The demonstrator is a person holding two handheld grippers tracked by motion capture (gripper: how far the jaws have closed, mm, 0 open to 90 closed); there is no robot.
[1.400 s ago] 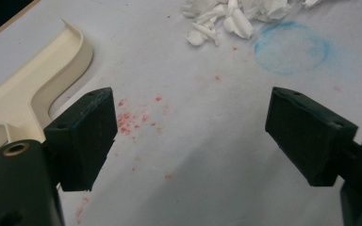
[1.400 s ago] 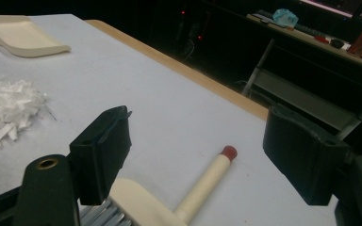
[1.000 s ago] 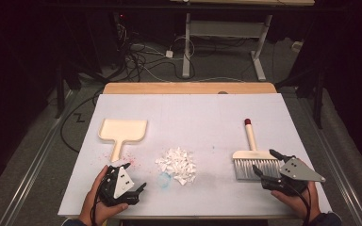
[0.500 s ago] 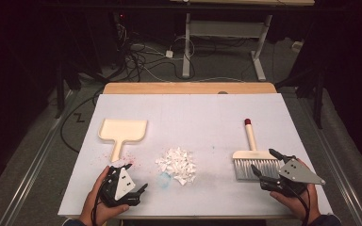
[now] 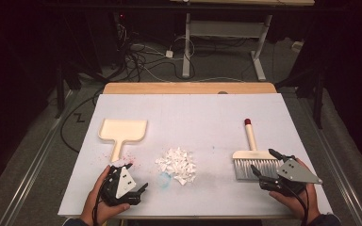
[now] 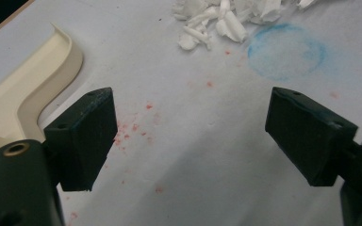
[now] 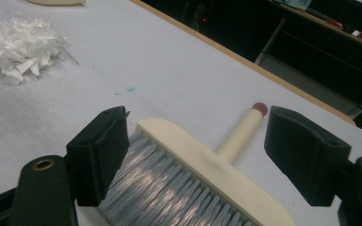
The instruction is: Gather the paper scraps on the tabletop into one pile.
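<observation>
The brush (image 5: 250, 157) lies flat on the white worktop (image 5: 193, 113) near its right edge, grey bristles toward us and its red-tipped handle pointing away. Our right tongs (image 5: 262, 162) sit at the bristle end with the jaws wide apart, gripping nothing. The right gripper view adds what the high view cannot: one jaw is against or just beside the bristles at the corner of the brush head, while the other stands well clear beside the handle (we cannot tell whether that first jaw actually touches).

Left of the brush, near the middle of the worktop's near half, is a pile of white scraps (image 5: 176, 165), well apart from the brush, with bare surface between them. The right gripper view shows the same scraps (image 7: 16, 44) off to its upper left.

Farther left lies the cream dustpan (image 5: 121, 132), tray away from us, handle toward us, with nothing in it. Our left tongs (image 5: 134, 176) rest by the front edge, just beyond the handle's end, jaws spread wide and holding nothing. The left gripper view shows bare worktop between them, with red specks and a faint blue ring (image 6: 285, 49) that the high view barely shows, plus the dustpan (image 6: 28, 89) at its left.

The far half of the worktop is open room.
</observation>
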